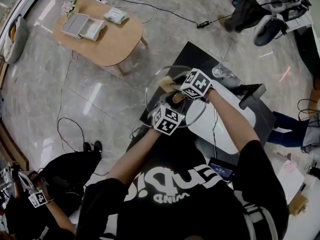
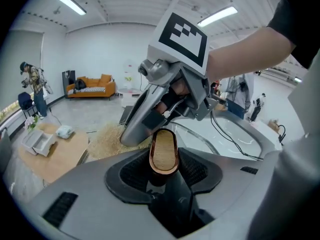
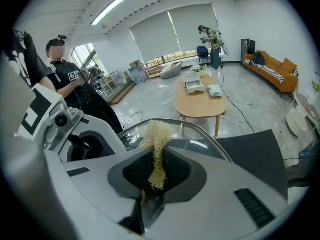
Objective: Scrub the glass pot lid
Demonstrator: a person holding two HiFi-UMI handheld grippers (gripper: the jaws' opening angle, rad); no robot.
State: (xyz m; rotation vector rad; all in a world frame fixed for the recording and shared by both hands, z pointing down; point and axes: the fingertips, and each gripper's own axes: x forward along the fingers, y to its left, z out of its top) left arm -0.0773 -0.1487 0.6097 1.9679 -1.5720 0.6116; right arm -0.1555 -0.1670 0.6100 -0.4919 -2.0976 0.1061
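Observation:
I hold the glass pot lid (image 1: 154,86) in the air over the black table's edge. My left gripper (image 1: 172,108) is shut on the lid's oval wooden knob (image 2: 164,151), which fills the gap between its pads. My right gripper (image 1: 179,87) is shut on a straw-coloured fibre scrubber (image 3: 157,143), and its tuft (image 1: 166,83) lies against the glass. In the right gripper view the lid's rim (image 3: 206,133) curves just beyond the scrubber. The right gripper (image 2: 172,91) also shows close above the knob in the left gripper view.
The black table (image 1: 197,54) carries a white basin (image 1: 222,126), a clear glass (image 1: 223,72) and a dark handled item (image 1: 252,94). A wooden coffee table (image 1: 107,39) stands farther off on a floor crossed by cables. Another person with grippers (image 1: 37,198) crouches at lower left.

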